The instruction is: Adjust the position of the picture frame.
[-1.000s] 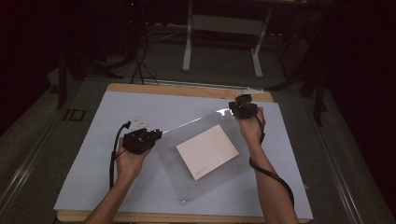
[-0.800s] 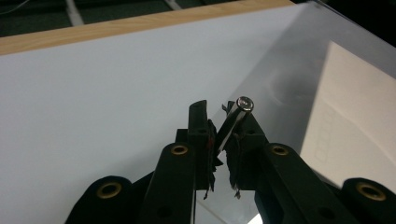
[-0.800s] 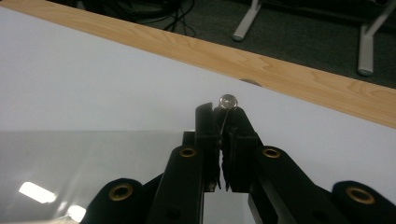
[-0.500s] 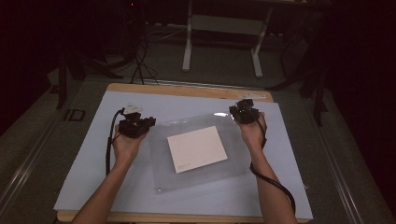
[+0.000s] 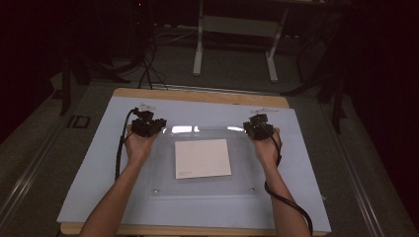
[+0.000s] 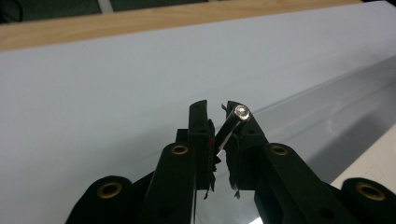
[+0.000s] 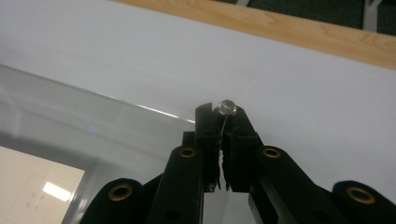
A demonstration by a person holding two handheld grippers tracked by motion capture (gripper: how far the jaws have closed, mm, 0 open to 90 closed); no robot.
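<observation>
While both forearms reach up from the near edge of the desk point(image 5: 99, 163) and run almost parallel, each hand sits at one far corner of a clear plastic sheet point(image 5: 202, 187) that lies flat and square on the pale blue mat point(image 5: 306, 163) covering the wooden top. The left hand point(image 5: 138, 145) has its wrist straight and its palm down, with a black cable looping beside the forearm; the right hand point(image 5: 267, 148) mirrors it, its cable trailing back along the arm. A white sheet of paper point(image 5: 202, 158) shows inside the clear sheet, near its middle; a small line of print sits at its near left corner, too small to read. Small silver screws mark the sheet's near corners. The left tool point(image 6: 217, 121) is closed narrow on the sheet's far left corner, its pads pinching the thin edge right beside a silver screw point(image 6: 241, 111). The right tool point(image 7: 220, 122) is likewise clamped nearly shut on the far right corner, the edge caught between its pads with another silver screw head point(image 7: 227, 107) just at the tips.
</observation>
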